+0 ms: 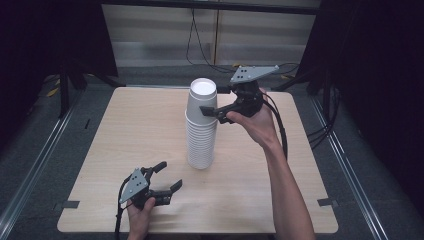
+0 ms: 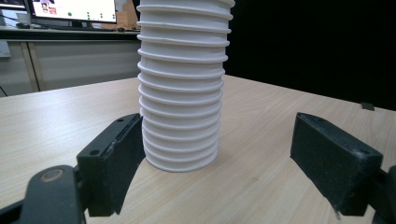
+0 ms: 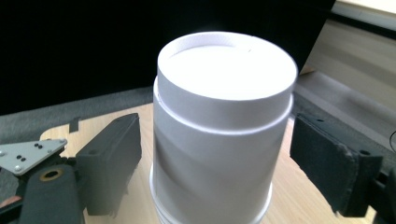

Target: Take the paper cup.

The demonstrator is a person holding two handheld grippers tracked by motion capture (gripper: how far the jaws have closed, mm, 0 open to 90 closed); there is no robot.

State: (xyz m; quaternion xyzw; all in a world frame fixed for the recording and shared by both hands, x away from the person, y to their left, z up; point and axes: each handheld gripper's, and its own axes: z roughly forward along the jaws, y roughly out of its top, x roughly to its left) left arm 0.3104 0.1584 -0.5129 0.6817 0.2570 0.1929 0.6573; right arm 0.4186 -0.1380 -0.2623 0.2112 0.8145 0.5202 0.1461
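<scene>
Cup stack (image 1: 201,127) is standing upside down mid-table (image 1: 125,130). I'm bracketing the top cup (image 3: 224,116) with my right gripper (image 1: 210,100), jaws wide, nothing held yet. Left gripper (image 1: 167,177) is waiting near the base, also open and empty. I'm thinking: close squarely below the rim, squeeze lightly, lift straight.

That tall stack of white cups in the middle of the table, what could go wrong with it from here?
1. The stack of upside-down cups is tall and narrow, so a sideways nudge from the right gripper, open around the top cup, might topple it.
2. If it closes on the top cup, the cup below may stick and lift too.
3. The left gripper is open, near the stack's base but apart from it, so nothing steadies the stack.
</scene>
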